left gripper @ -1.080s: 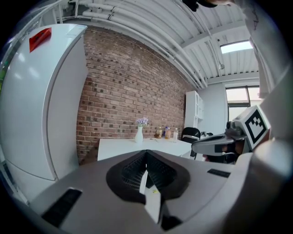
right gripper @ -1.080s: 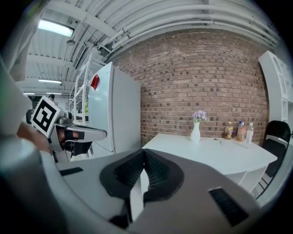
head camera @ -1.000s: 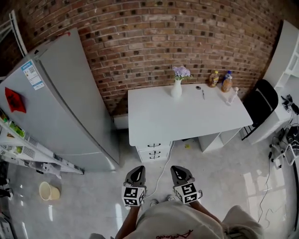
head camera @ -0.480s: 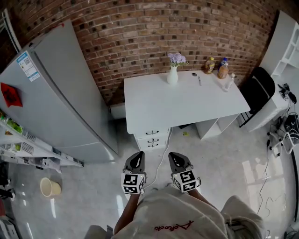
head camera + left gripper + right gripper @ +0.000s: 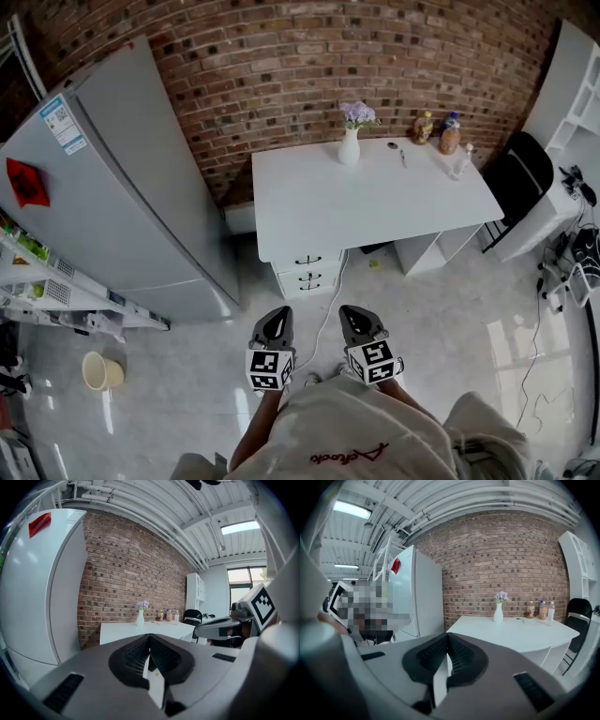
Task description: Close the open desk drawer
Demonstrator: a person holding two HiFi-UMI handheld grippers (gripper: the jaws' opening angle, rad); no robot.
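We see white three-drawer stack (image 5: 307, 275) under desk (image 5: 375, 202) left end, dark handles, well ahead; open one too small to tell. Our left gripper (image 5: 277, 319), right gripper (image 5: 353, 317): jaws together, empty

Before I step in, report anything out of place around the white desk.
A thin white cable trails across the floor past the white drawer unit toward you, and a small yellow scrap lies under the white desk. Whether a drawer stands open is unclear from here.
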